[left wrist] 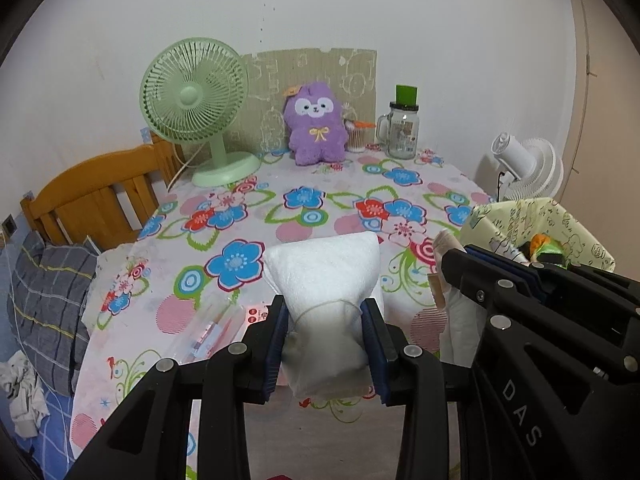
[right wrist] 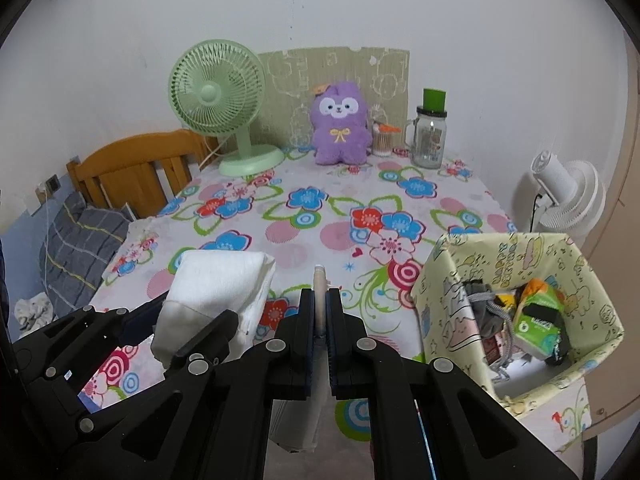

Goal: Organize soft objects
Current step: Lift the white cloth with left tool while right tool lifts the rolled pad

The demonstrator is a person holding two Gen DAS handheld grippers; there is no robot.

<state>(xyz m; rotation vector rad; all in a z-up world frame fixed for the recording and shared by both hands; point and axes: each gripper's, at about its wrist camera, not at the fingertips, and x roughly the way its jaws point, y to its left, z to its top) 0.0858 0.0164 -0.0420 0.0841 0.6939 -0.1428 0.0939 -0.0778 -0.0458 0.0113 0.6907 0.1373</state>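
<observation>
The left gripper [left wrist: 325, 320] has its jaws clenched on a white soft bundle [left wrist: 324, 276], which is tied with a thin string. The bundle sticks out forward past the jaws and hangs above the near part of the worktop [left wrist: 328, 216], which wears a cloth with blue, red and pink flowers. In the right view the same bundle [right wrist: 218, 280] shows at the left, between the jaws of that gripper [right wrist: 188, 320].

The right gripper [right wrist: 320, 312] has its jaws pressed together on a thin pale cloth [right wrist: 320, 280]. The edge of the cloth stands up between them and the rest hangs down under them. In the left view this gripper [left wrist: 460, 264] is just beside the left one, on its right.

At the right edge of the worktop stands a fabric box [right wrist: 448, 280] with cartoon prints. Inside it lie a green packet [right wrist: 538, 320] and some grey cloth [right wrist: 486, 312].

Along the far edge of the worktop stand a green fan [right wrist: 218, 96], a purple plush toy [right wrist: 340, 124], a small jar of cotton swabs [right wrist: 382, 140] and a glass jar [right wrist: 430, 140] with a green cap. A white fan [right wrist: 568, 192] stands beyond the right edge. A wooden headboard [right wrist: 132, 168] and a grey checked pillow [right wrist: 80, 240] are at the left.
</observation>
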